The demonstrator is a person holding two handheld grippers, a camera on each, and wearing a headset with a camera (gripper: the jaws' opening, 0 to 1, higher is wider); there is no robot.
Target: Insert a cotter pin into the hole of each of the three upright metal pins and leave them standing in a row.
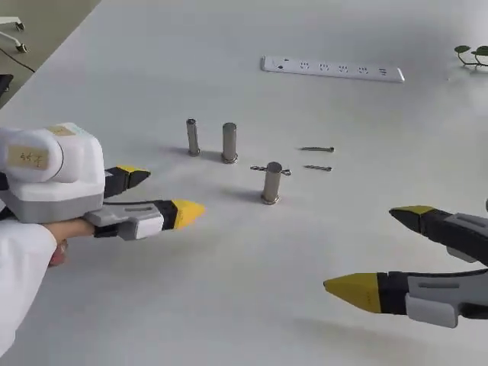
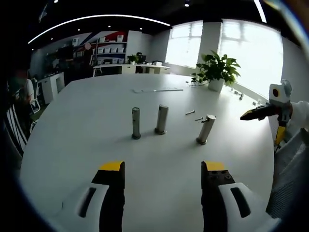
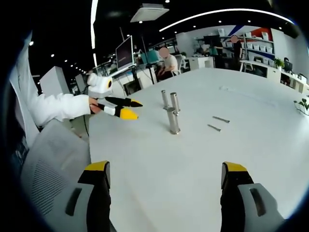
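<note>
Metal pins (image 1: 229,142) upright, well ahead of left gripper (image 1: 175,192), right gripper (image 1: 359,248), jaws spread

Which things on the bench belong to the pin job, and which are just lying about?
Job: left pin; middle pin; right pin with fitted cotter; far loose cotter; near loose cotter.
Lying about: power strip; plant.

Wide white table (image 1: 229,305), bright windows (image 2: 251,53) behind a potted plant (image 2: 217,70), dark ceiling (image 2: 120,8), perhaps storage shelves (image 2: 111,48) beyond.
</note>
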